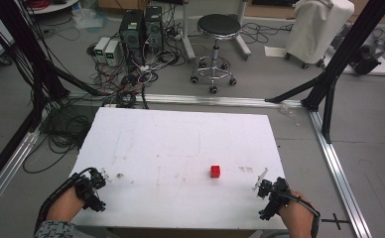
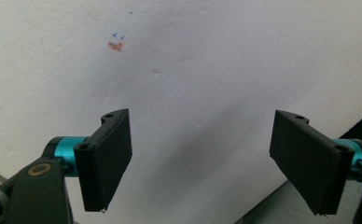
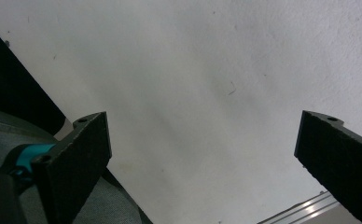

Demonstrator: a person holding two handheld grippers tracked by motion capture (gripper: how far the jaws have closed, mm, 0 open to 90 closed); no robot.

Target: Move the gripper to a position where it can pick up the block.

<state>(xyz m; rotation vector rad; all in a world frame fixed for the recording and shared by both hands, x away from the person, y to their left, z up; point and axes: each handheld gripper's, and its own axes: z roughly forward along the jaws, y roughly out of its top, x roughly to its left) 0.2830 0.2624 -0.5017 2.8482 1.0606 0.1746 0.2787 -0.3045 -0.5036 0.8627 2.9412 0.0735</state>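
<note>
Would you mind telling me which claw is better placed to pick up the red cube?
The right claw, probably: the red cube sits just to its left, while the left claw is across the table. Both are open.

White table [image 1: 180,134], faintly smudged with brownish marks. Small cube [image 1: 215,171]: red. Left gripper [image 1: 99,181]: black, with matt black jaws set wide apart and a turquoise collar behind each in the left gripper view; brass-coloured ring on its body. Right gripper [image 1: 262,184]: black, with black textured jaws wide apart, turquoise collar and a pale whitish tip. Small mark [image 2: 116,45] on the table: orange-red with blue flecks. Sleeve [image 1: 54,230]: grey speckled pattern. Stool [image 1: 219,25]: black seat, chrome base. Floor [image 1: 374,129]: grey. Frame [image 1: 329,74]: black.
</note>
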